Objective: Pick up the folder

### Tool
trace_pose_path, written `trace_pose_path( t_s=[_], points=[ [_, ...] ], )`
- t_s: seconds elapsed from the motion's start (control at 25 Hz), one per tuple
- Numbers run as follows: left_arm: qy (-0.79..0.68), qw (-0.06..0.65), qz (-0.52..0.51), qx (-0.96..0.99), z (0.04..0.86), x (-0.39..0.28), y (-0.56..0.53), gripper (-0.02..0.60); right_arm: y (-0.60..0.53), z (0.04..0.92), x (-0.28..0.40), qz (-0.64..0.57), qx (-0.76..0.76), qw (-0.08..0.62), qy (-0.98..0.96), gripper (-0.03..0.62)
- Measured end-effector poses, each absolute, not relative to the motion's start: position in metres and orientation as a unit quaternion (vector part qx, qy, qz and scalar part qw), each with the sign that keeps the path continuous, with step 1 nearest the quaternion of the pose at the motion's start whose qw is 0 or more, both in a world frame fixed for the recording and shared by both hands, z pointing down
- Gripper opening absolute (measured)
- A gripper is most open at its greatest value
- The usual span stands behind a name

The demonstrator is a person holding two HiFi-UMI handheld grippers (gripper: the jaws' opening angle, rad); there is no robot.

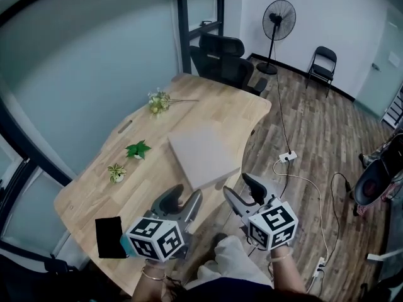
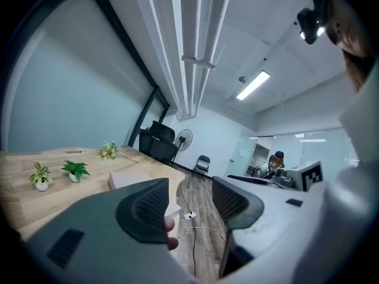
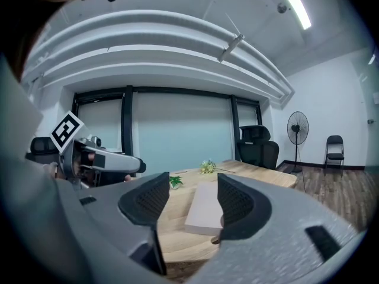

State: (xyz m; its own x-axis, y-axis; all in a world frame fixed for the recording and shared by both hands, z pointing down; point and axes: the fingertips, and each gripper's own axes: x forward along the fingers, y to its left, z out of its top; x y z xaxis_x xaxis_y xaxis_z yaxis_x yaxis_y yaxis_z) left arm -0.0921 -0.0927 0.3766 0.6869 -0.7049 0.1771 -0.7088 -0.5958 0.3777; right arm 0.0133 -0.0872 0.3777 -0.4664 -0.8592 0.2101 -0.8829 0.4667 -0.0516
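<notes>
The folder (image 1: pixel 203 154) lies flat on the wooden desk (image 1: pixel 94 187), on the side nearest the person, with its long side running away from them and its near right corner close to the desk's edge. Whether that corner overhangs cannot be told.

The left gripper (image 1: pixel 184 200) and the right gripper (image 1: pixel 242 189) hang side by side short of it, over the desk's near edge. In the left gripper view the fingers (image 2: pixel 145 209) stand moderately apart with only floor and a cable showing between them. In the right gripper view the fingers (image 3: pixel 237 203) are likewise parted and hold nothing, with the folder (image 3: pixel 204 209) framed in the gap farther off.

The folder looks like a pale, plain-faced slab, broad and fairly thin, probably stiff board or plastic. It is likely light, though any contents would add weight. Its smooth cover may slip under the pads, and a broad sheet taken by one edge will tend to droop or swing. Lying flush, it offers little to get a finger under, so the near edge or the corner by the desk's rim seems the best place to take hold. A grip from each side would keep it level. The two small potted plants (image 1: pixel 137 148) stand well apart from it and should not interfere.
</notes>
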Motion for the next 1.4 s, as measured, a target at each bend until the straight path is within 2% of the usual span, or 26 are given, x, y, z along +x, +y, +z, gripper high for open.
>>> trace_pose_path(
  t_s=[1.4],
  points=[
    [-0.442, 0.257, 0.025, 0.859, 0.424, -0.077, -0.241, 0.221, -0.246, 0.423, 0.037, 0.104, 0.478, 0.109, -0.865, 0.229]
  ],
)
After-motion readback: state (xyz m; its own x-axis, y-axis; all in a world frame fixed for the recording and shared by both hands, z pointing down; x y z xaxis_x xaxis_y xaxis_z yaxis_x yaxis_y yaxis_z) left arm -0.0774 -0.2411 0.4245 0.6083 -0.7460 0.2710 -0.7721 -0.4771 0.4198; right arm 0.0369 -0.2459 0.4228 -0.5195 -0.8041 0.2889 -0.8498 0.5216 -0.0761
